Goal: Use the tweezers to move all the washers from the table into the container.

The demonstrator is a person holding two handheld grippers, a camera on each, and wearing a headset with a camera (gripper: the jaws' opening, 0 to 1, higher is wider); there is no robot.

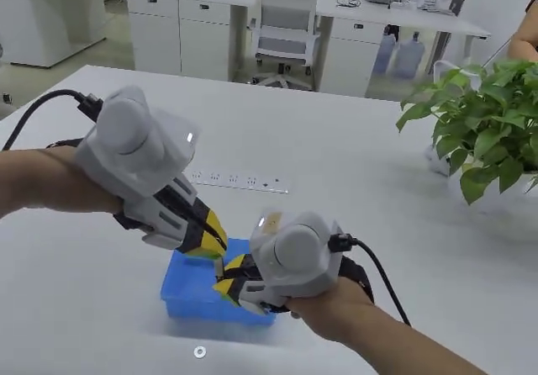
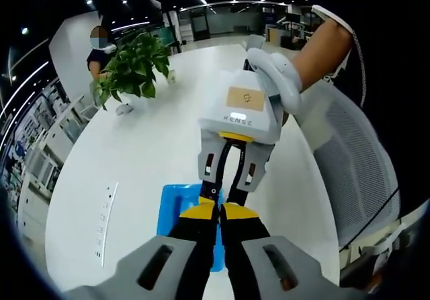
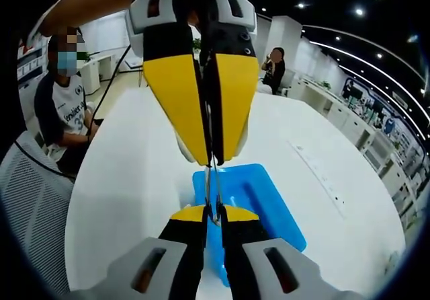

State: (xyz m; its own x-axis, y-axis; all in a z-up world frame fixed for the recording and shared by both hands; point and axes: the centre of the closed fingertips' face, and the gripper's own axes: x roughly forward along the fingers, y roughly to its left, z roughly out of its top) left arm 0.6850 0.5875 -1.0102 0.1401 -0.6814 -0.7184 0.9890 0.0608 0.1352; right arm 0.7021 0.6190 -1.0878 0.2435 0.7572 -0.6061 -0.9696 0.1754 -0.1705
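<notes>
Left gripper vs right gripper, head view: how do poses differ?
The left gripper slants down from the upper left; the right gripper reaches in from the right, lower, pointing left. The left gripper's tips sit at the blue container's far edge; the right gripper's are over its inside. Shared: yellow-tipped jaws shut on the same tweezers.

Container point(image 1: 187, 289) partly hidden in head view, tweezers point(image 3: 212, 191) mostly covered by jaws, plant point(image 1: 487, 131) cut off at right edge.
</notes>
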